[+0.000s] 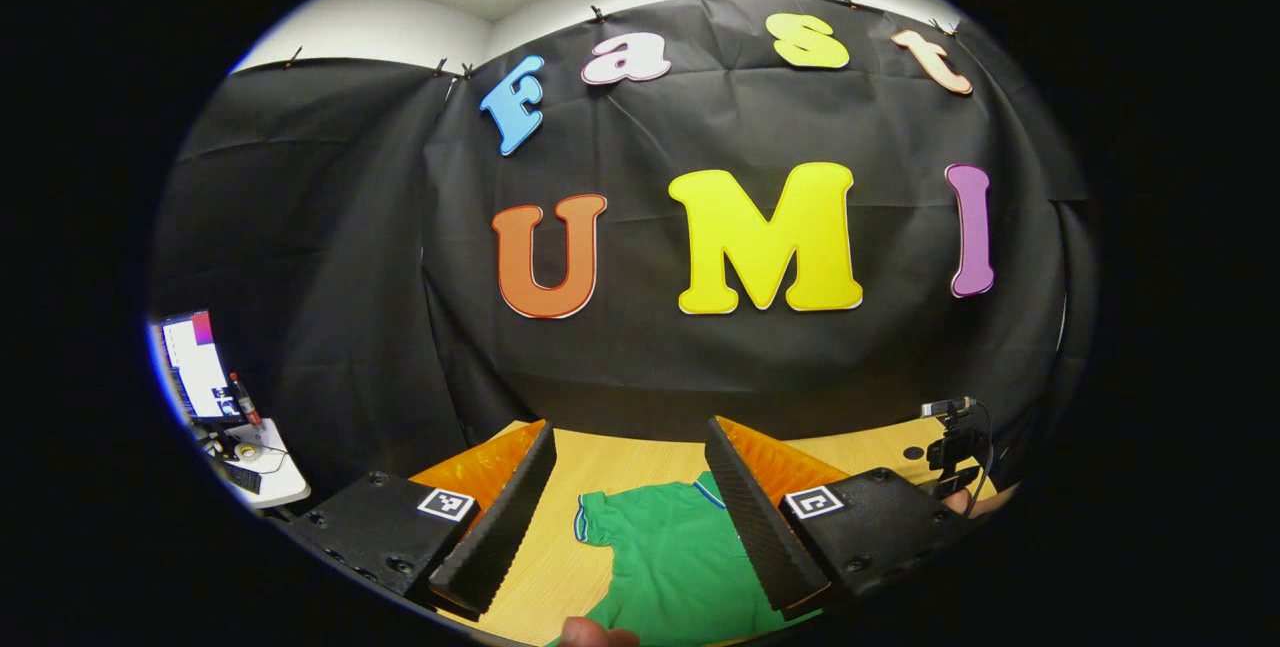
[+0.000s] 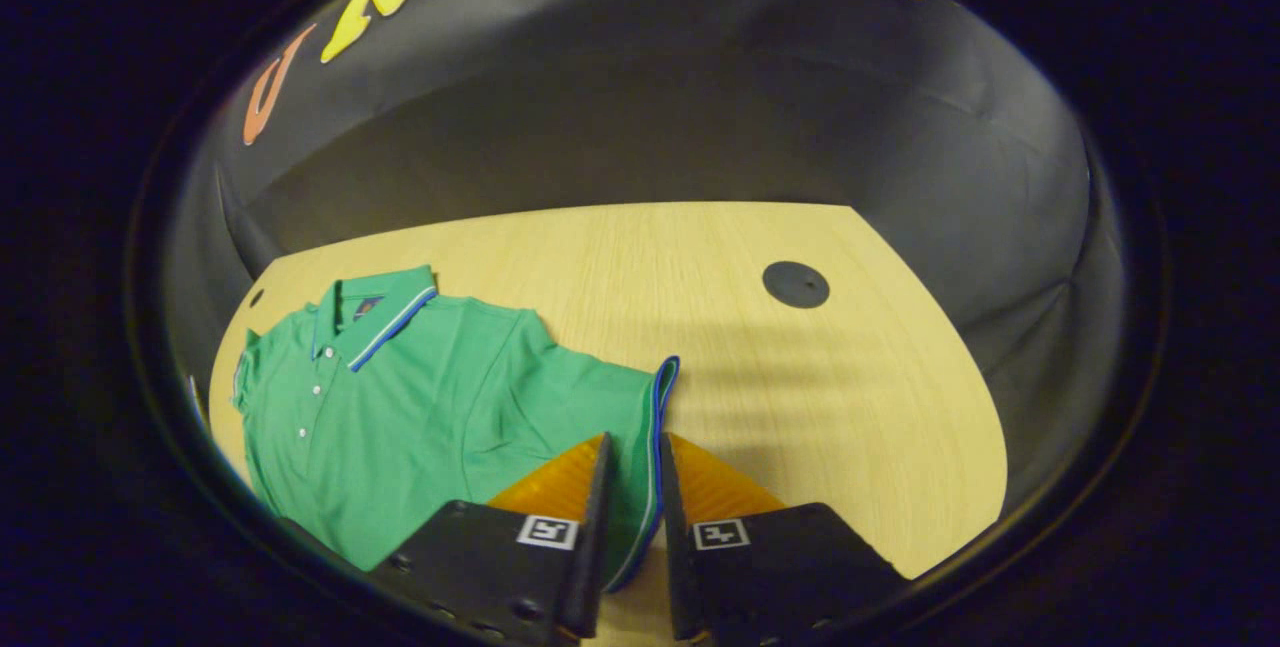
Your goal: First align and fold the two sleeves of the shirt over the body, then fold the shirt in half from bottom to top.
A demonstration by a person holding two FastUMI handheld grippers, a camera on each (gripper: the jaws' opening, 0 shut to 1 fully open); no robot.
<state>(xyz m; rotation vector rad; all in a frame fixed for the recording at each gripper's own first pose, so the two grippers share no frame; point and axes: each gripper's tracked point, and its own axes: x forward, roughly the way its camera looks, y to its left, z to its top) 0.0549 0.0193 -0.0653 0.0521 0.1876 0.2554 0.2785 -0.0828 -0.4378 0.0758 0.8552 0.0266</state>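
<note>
Wood table (image 2: 700,257): right tool (image 2: 633,487) pinches shirt (image 2: 420,397) sleeve edge.

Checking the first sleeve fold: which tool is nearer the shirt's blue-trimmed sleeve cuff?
Right. The right tool has the sleeve cuff between its fingers; the left tool hangs open above the shirt.

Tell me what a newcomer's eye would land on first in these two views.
The bright green polo shirt with a blue-and-white striped collar stands out at once, spread on the pale wooden table toward its left in the right gripper view. Next comes the right gripper, its fingers closed around the shirt's blue-edged sleeve cuff. In the left gripper view, the left gripper hangs wide open above the same shirt.
</note>
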